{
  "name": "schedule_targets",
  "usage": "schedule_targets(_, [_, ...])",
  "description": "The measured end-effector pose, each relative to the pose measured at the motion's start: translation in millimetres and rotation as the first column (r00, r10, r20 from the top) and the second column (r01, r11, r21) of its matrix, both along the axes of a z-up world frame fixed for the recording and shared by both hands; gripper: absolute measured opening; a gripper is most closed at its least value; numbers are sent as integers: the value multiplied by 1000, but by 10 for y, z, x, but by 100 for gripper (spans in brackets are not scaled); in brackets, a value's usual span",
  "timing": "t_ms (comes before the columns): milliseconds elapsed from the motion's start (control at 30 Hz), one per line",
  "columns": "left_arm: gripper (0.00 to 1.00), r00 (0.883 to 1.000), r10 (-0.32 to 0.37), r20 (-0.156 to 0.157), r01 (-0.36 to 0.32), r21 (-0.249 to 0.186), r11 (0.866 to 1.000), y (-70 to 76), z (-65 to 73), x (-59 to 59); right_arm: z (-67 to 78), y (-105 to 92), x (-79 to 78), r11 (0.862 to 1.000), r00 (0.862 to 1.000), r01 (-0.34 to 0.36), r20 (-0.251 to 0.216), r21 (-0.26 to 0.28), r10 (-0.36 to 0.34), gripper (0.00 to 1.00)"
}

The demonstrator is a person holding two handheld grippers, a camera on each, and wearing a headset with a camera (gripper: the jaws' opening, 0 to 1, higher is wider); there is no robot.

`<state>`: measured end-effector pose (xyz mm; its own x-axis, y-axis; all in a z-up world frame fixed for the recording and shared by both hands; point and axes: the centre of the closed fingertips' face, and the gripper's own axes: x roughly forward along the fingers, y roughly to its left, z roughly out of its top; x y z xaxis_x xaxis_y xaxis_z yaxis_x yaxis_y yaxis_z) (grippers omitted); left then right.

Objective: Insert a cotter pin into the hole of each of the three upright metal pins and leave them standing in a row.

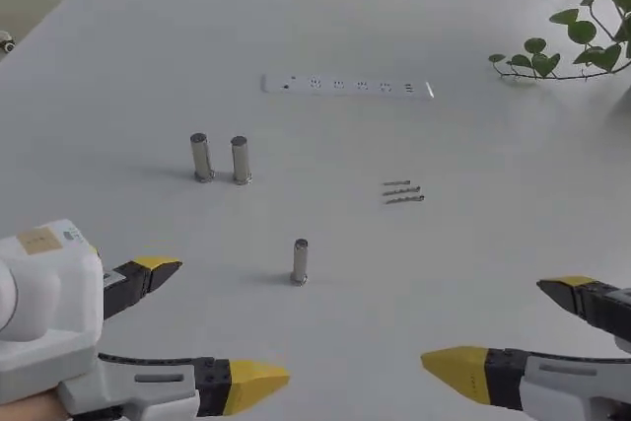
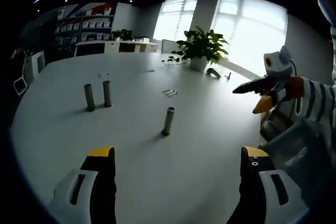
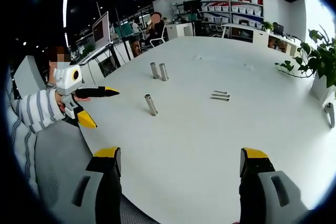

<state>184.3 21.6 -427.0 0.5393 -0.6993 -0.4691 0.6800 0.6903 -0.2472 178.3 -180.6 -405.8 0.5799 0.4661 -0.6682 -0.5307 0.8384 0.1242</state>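
Two yellow-tipped jaws of the left tool stand wide apart at the lower left, holding nothing above the white counter. Beyond it, two metal pins stand upright just beside each other. A third pin stands upright alone nearer the middle, well apart from that pair. Further right, three cotter pins lie loose together on the counter. At the lower right, the right tool is likewise spread wide and empty.

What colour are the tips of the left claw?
The left claw has yellow tips; the left gripper view shows them best.
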Motion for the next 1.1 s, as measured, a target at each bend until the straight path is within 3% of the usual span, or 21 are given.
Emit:
schedule_targets(200, [99,999,46,11,-46,-7,999,118,47,24,118,-45,227,1000,999,-8,38,-30,9,92])
schedule_targets(300, [99,998,66,6,-65,-17,998,164,63,26,175,-49,349,997,997,-46,57,-66,50,89])
schedule_targets(367, [99,997,72,11,-72,-13,997,184,72,23,211,-47,436,990,992,-90,74,-106,98,86])
schedule_targets(567, [99,997,81,16,-81,-17,997,197,84,1,308,-65,688,976,984,-137,92,-169,154,81])
schedule_targets(600, [99,997,81,16,-81,-18,997,196,83,-3,329,-63,723,975,983,-143,93,-171,160,79])
schedule_targets(633, [99,997,81,15,-81,-17,997,195,80,-8,362,-16,742,963,970,-204,94,-174,222,71])
schedule_targets(700, [99,996,86,21,-86,-12,996,202,74,-2,415,5,810,954,960,-236,106,-185,258,59])
schedule_targets(767, [99,996,84,19,-83,-12,996,199,70,-6,436,0,867,948,958,-244,102,-202,268,60])
schedule_targets(833, [99,996,82,19,-82,-13,997,192,71,-9,443,-28,926,930,949,-272,89,-248,301,63])
schedule_targets(933, [99,996,82,20,-82,-15,997,187,77,-7,427,-103,1016,882,929,-325,61,-342,366,61])
schedule_targets(1067, [99,996,84,20,-83,-15,996,194,81,-3,419,-106,1090,828,901,-388,26,-404,434,57])
schedule_targets(1100, [99,996,84,20,-84,-14,996,199,83,0,416,-96,1115,808,887,-413,14,-421,461,57])
